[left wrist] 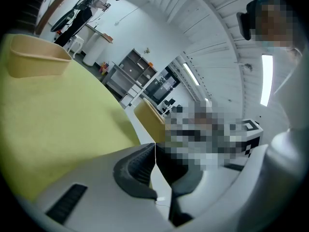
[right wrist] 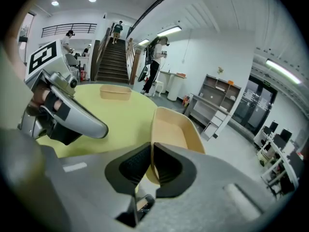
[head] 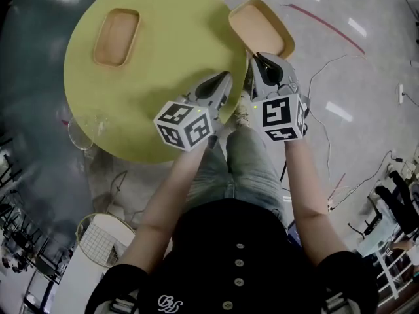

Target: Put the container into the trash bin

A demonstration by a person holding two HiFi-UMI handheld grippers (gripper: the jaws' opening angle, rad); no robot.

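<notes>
Right gripper [right wrist: 150, 164] is pinched nearly closed on the near wall of the container [right wrist: 171, 129], which is held at the edge of the table [head: 131, 116]. Left gripper [left wrist: 154, 164] is closed on nothing. Risk: a thin one-wall grip may let the container swing or slip in transit. Only the head view shows the wire bin [head: 98, 241], low left — neither gripper view does.

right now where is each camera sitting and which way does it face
Head view: on the person's head, looking steeply down at the yellow table, with both forearms, the legs, the left gripper and the right gripper in view.
Left gripper view: rides the left gripper, looking along its closed jaws across the table; only its own body shows clearly.
Right gripper view: rides the right gripper, jaws clamped on the container rim; the left gripper and fingers show at left.
Shared: both gripper views show the other container on the table.
</notes>
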